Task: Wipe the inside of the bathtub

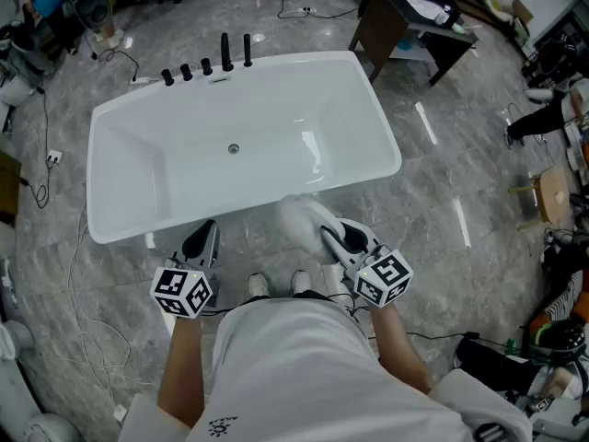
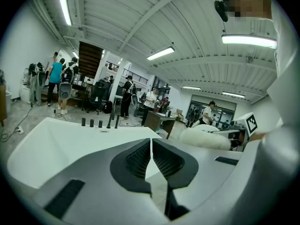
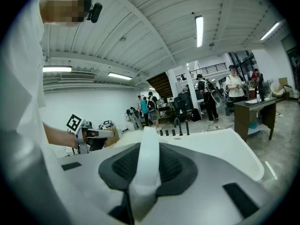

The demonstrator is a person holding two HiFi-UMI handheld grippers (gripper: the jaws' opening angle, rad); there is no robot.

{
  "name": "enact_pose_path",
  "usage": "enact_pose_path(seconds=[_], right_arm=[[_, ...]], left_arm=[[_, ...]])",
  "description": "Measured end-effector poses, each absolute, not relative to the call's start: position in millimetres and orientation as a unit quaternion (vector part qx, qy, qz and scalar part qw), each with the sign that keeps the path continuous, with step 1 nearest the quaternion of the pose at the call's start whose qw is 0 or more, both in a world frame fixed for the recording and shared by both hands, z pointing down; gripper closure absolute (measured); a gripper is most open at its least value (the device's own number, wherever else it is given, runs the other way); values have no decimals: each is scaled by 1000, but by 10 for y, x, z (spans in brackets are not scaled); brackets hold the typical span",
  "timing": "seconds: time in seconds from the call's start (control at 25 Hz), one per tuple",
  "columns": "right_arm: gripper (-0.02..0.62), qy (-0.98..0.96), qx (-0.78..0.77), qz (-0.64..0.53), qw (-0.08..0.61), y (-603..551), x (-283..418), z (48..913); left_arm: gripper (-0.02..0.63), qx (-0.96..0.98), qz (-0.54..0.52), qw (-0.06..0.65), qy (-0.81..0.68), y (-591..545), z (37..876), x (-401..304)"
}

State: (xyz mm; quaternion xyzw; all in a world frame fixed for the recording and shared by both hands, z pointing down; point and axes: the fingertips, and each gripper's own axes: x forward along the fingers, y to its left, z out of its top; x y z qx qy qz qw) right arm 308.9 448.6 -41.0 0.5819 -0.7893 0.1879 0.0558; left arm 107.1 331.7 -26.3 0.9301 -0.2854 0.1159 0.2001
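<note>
Grey floor: bathtub (image 1: 239, 145) lies ahead, long axis crosswise. Right gripper (image 1: 329, 236) fingers clench a white cloth (image 1: 299, 215) by the near rim. Left gripper (image 1: 208, 232) is clenched, empty.

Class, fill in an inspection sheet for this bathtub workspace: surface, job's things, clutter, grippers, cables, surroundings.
Surface: white bathtub, inside bare, drain at mid-floor.
Job's things: white fluffy cloth over the near rim.
Clutter: nothing seen in the tub.
Grippers: left gripper shut, empty; right gripper shut on the cloth.
Cables: loose cables on the floor left of the tub.
Surroundings: black taps on the far rim, dark desk beyond, grey floor.
</note>
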Motion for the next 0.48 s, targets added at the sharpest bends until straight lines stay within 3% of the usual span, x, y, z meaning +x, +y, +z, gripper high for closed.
enact_pose_path(seconds=[0.48], right_arm=[[495,-779,596,183,62,4151,2732,-336]], left_arm=[[595,933,109,196,-282,3203,-186,1025]])
